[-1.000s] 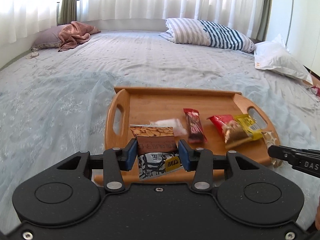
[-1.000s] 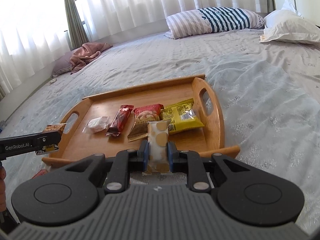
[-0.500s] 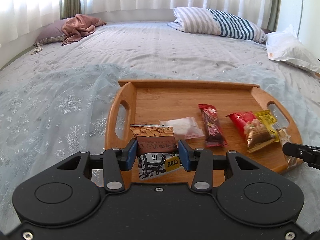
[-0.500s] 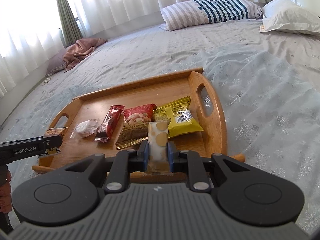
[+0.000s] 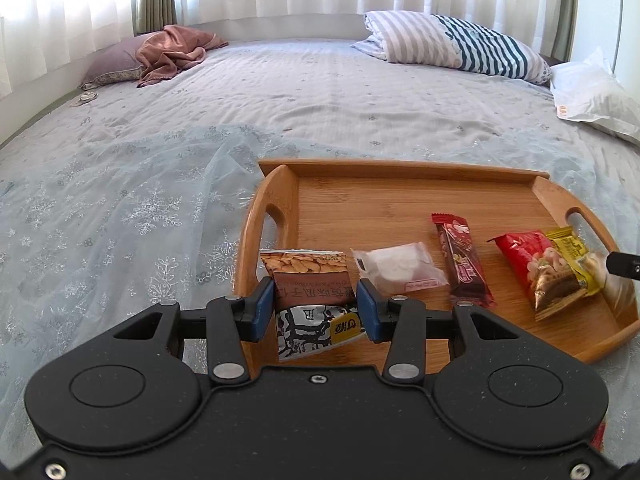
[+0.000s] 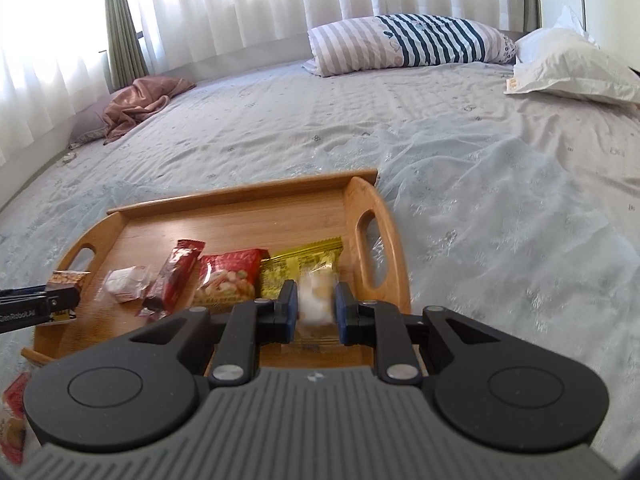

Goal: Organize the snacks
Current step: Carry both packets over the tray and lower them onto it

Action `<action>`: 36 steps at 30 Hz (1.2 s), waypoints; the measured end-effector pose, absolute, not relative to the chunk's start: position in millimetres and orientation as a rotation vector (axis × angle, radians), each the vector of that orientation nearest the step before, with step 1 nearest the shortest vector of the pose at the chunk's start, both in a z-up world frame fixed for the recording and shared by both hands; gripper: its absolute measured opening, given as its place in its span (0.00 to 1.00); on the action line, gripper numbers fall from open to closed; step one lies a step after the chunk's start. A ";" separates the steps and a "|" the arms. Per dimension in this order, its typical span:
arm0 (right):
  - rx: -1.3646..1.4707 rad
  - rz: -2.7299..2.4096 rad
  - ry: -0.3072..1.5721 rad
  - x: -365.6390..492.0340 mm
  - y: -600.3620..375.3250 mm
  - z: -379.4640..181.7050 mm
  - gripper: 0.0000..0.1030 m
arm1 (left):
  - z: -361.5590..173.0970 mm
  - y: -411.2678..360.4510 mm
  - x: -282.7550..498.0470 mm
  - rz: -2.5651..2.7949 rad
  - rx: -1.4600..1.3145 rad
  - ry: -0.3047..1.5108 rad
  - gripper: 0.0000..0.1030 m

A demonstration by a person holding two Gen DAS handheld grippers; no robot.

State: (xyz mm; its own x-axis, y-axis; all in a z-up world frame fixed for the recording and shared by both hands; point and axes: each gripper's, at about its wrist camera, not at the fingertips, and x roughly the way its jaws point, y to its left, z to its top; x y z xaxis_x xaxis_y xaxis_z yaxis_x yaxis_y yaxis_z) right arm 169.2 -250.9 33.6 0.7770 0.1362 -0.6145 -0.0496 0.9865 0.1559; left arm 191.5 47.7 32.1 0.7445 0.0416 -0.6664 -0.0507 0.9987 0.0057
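Over tray (image 5: 400,200): fingers (image 5: 264,310) clamping packets (image 5: 308,280).

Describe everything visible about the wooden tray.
The tray looks like light bamboo, a shallow rectangle with low straight sides and raised, rounded ends, each cut with an oval handle slot. It sits flat on the bedspread. Four snack packets lie across its near half: a clear-wrapped white one, a dark red bar, a red pack and a yellow pack. Its far half is bare. Both grippers hold packets over its near edge.
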 end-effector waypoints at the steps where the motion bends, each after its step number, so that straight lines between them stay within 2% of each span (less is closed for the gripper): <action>1: 0.126 0.097 0.673 172.1 -250.8 33.2 0.22 | 31.5 47.8 192.8 0.051 -0.012 0.729 0.41; 7: 0.115 0.105 0.696 184.3 -251.3 26.6 0.20 | 27.5 48.9 199.3 0.050 -0.012 0.737 0.41; 24: 0.102 0.135 0.708 173.2 -252.8 22.9 0.26 | 16.6 42.0 208.2 0.003 -0.029 0.763 0.43; 26: 0.104 0.141 0.703 172.3 -252.5 23.4 0.30 | 17.2 40.4 207.6 0.000 -0.023 0.758 0.52; 30: 0.107 0.152 0.696 169.5 -251.9 24.7 0.30 | 20.3 39.1 205.0 -0.006 -0.027 0.750 0.66; 32: 0.108 0.157 0.693 167.7 -251.2 25.8 0.38 | 22.5 37.5 201.4 -0.008 -0.021 0.741 0.76; 36: 0.109 0.168 0.685 162.9 -249.0 28.8 0.44 | 27.3 33.8 192.2 -0.010 0.005 0.731 0.81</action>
State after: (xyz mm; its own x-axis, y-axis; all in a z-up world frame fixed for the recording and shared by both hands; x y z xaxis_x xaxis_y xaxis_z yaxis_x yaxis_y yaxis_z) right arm 162.9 -249.0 28.8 0.7618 0.1902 -0.6193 -0.1186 0.9807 0.1553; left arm 192.2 33.8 27.3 0.7446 -0.0073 -0.6675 0.0109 0.9999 0.0012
